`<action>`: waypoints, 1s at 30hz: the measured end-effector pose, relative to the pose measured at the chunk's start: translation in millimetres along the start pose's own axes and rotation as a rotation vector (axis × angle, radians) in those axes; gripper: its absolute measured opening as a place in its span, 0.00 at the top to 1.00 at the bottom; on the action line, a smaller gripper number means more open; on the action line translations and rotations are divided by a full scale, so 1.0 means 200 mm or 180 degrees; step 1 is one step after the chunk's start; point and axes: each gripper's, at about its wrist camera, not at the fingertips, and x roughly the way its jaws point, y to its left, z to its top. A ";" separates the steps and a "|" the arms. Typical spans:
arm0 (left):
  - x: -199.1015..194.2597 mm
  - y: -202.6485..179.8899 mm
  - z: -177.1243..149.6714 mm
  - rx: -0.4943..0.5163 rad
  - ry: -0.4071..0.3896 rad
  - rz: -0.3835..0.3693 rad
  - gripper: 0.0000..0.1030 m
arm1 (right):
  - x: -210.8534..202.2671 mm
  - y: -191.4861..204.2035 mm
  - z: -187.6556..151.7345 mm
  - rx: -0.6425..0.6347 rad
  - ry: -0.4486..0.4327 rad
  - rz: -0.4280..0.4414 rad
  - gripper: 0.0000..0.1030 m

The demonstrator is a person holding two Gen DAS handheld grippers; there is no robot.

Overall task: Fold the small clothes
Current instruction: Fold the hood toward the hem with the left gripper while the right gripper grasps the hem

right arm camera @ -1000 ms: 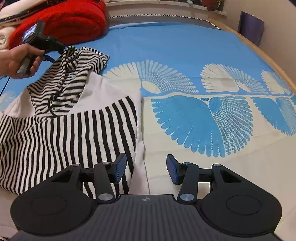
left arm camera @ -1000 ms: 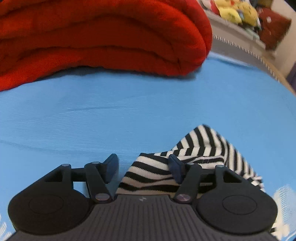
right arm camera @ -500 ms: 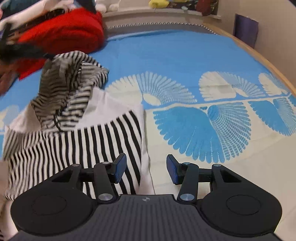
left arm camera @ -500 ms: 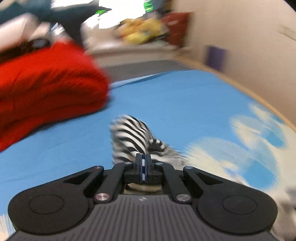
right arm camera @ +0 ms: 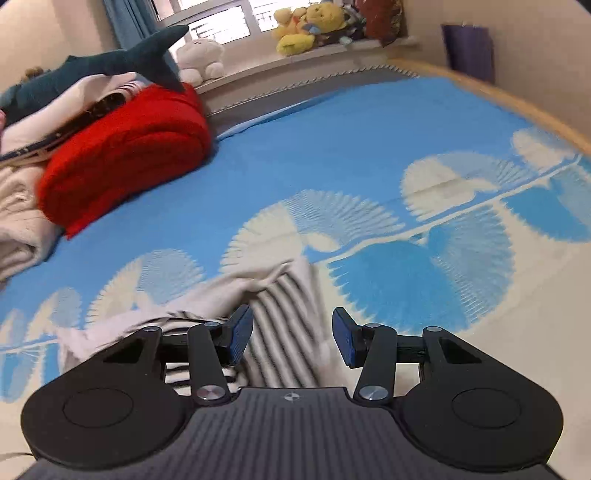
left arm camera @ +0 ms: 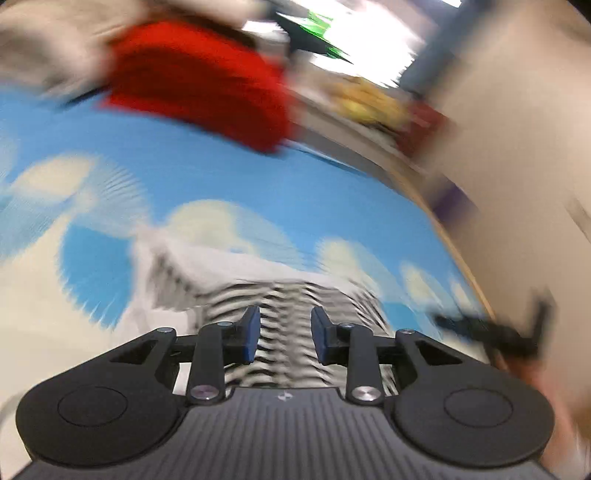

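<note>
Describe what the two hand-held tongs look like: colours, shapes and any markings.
Both the left tongs and right tongs are matt black, with a ribbed body bearing a small round emblem, two round discs, silver rivets, and jointed arms ending in blue pads.

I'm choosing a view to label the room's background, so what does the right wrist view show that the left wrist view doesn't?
Only the right wrist view shows, sharply, a plush shark, a white plush toy and a purple box. Only the left wrist view shows the left gripper, its jaws opening with nothing pinched, and the other gripper as a dark blur. Both share the striped garment, red blanket, blue patterned sheet and yellow plush toys.
</note>
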 end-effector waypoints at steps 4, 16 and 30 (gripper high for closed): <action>0.32 0.12 -0.07 -0.0667 0.0608 0.0530 0.67 | 0.11 0.02 -0.06 0.0245 0.0382 0.0313 0.52; 0.62 0.20 -0.20 -0.1108 0.1337 0.0433 0.96 | 0.30 0.11 -0.16 0.0321 0.0809 0.0458 0.98; 0.52 0.24 -0.16 -0.0729 0.1356 0.0839 0.89 | 0.34 -0.14 -0.23 0.1006 0.1325 -0.0052 0.94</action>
